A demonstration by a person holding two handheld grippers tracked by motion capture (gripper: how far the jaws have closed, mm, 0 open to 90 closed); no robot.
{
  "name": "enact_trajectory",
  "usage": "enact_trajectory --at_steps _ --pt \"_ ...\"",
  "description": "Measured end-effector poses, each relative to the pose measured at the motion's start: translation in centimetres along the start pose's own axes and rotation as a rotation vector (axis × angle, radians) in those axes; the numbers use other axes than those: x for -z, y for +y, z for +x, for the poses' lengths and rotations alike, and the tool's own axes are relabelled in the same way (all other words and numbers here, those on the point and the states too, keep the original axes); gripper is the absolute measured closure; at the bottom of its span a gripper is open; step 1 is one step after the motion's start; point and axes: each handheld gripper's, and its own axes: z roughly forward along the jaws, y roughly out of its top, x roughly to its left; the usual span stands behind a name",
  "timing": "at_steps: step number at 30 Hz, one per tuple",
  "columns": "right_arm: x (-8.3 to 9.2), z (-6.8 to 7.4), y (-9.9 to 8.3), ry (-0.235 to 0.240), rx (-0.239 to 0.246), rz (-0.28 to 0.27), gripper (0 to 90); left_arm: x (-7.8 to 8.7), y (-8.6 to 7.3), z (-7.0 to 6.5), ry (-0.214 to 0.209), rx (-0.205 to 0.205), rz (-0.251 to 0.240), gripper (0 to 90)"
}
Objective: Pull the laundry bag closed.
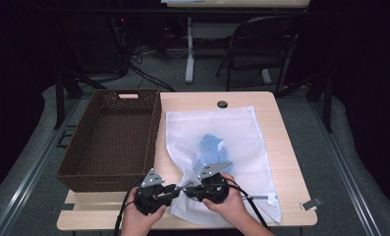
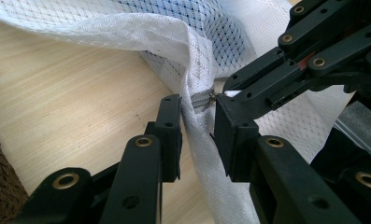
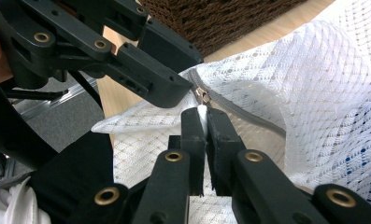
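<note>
The white mesh laundry bag point(image 1: 232, 142) lies just beside the empty brown wicker basket point(image 1: 111, 140), lengthwise away from the person, a blue garment point(image 1: 211, 150) inside. The right gripper point(image 3: 203, 122) pinches its zipper pull; the left gripper point(image 2: 197, 123), half-closed, straddles the zipper seam.

1. The white mesh laundry bag point(image 1: 232, 142) lies flat on the counter, just beside the brown basket point(image 1: 111, 142), its near corner bunched and raised.
2. A blue garment point(image 1: 210, 150) shows through the mesh, in the bag's middle.
3. The bag's grey zipper point(image 3: 241, 113) runs along the bunched edge, its metal slider point(image 2: 203, 99) at the end nearest the basket.
</note>
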Motion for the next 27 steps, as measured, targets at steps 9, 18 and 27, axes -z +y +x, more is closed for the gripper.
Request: enact_trajectory --at_steps 9,18,27 --pt "-0.01 -0.08 -0.01 0.003 -0.005 -0.001 86.7 -0.05 -0.01 -0.16 -0.003 -0.012 0.005 81.4" --pt "-0.03 -0.22 -0.08 0.007 -0.016 0.000 86.7 -0.07 0.06 -0.44 0.000 -0.023 0.008 84.6" --pt "-0.08 -0.44 -0.25 0.021 -0.032 -0.003 86.8 -0.06 0.05 -0.54 0.004 -0.028 0.015 84.7"
